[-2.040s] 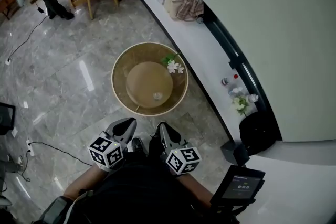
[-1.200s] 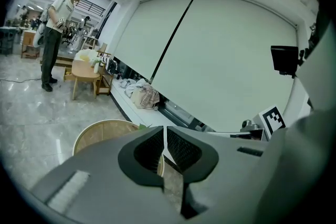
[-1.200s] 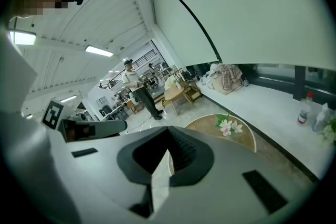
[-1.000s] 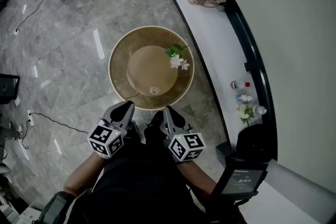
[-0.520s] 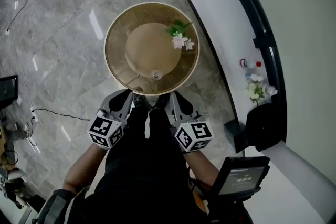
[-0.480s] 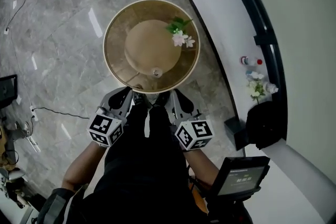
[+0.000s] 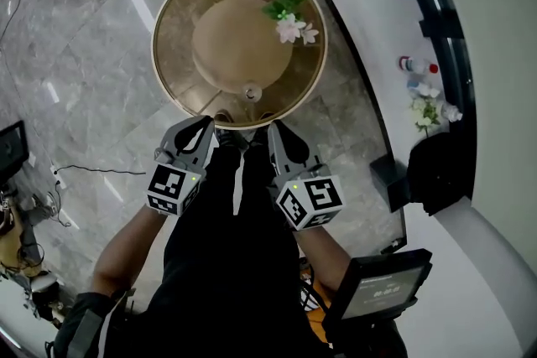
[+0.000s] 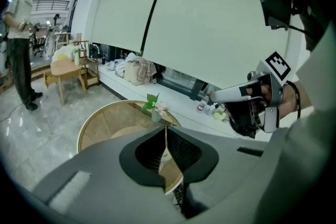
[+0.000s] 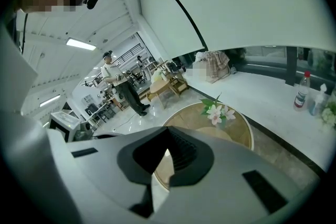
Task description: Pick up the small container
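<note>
The small clear container (image 7: 252, 92) stands on the raised tan centre disc of the round, golden-brown table (image 7: 165, 63), at the part of that disc nearest the person and just inside the table's near edge. Nothing touches it. A small vase of white and pink flowers with green leaves (image 7: 291, 19) sits near the table's far-right edge, well apart from the container.

Below the near edge, the left gripper (image 7: 206, 125) and the right gripper (image 7: 273, 130) hang side by side over the grey marble floor (image 7: 75, 88), both pointing toward the table. Each has its jaws pressed together with nothing between them; only a thin sliver of the table shows through.

This looks like the approach, with the pickup itself not yet begun. To do it well, one gripper should probably lead, and its jaws must spread before reaching the container, wide enough to straddle it. The container looks small, so the pads should close around its body squarely and gently to avoid tipping it or sliding it across the smooth disc. Coming in from the near edge keeps the path clear of the flowers.
</note>
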{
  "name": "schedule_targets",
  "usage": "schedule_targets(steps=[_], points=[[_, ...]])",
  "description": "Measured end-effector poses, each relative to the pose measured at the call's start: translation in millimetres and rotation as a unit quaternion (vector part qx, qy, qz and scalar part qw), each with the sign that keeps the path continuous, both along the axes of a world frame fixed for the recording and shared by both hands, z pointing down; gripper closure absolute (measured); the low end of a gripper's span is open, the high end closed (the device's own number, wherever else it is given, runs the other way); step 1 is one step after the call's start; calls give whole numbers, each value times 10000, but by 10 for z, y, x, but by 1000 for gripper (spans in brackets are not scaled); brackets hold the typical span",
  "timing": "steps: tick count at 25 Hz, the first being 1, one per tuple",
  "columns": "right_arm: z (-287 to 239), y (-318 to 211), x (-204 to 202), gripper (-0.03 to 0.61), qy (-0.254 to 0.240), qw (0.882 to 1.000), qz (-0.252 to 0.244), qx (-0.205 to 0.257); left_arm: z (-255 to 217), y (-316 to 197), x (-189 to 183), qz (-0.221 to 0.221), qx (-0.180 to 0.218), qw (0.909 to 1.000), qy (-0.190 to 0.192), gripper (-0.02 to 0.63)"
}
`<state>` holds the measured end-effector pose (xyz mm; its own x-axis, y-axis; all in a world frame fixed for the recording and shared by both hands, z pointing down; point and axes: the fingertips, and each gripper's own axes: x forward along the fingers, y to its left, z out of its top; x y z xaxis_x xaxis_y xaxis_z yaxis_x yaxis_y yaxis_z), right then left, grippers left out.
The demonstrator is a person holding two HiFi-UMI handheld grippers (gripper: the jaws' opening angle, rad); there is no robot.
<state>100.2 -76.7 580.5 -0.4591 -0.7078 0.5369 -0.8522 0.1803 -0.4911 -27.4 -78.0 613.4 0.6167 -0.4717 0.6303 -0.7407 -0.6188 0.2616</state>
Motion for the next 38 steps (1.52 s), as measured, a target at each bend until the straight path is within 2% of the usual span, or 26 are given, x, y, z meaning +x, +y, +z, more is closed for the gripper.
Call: schedule_targets(steps=[5,9,14,16,17,19,22,26,32,38], points=[[147,-39,63,581,87,9999,97,6,245,-41,95,434,435,9977,-289,606],[333,-56,151,581,109,9998,167,-57,510,-39,173,838,731,9915,-675,612],[501,-53,204,580,136,9996,182,-173,746,-76,270,835,638,9933,-474,611],[586,-46,212,581,117,9995,193,-226,904,-65,324,1005,608,9917,-527,604],[626,-43,214,581,105,9994,198,-254,1004,-52,348,1114,594,9902,-593,586],[698,-39,218,581,83,9993,205,-308,1225,-18,389,1308,540,9874,-704,506],[783,-30,231,581,60,9991,213,-363,1495,-9,444,1491,443,9847,-784,443],[900,13,282,581,75,9987,204,-459,1711,-1,565,1775,410,9796,-846,411],[1068,90,295,581,10,9976,206,-658,2045,92,714,2176,288,9705,-1000,325],[1235,161,270,581,-20,9966,199,-794,2424,82,836,2406,261,9631,-1179,272]])
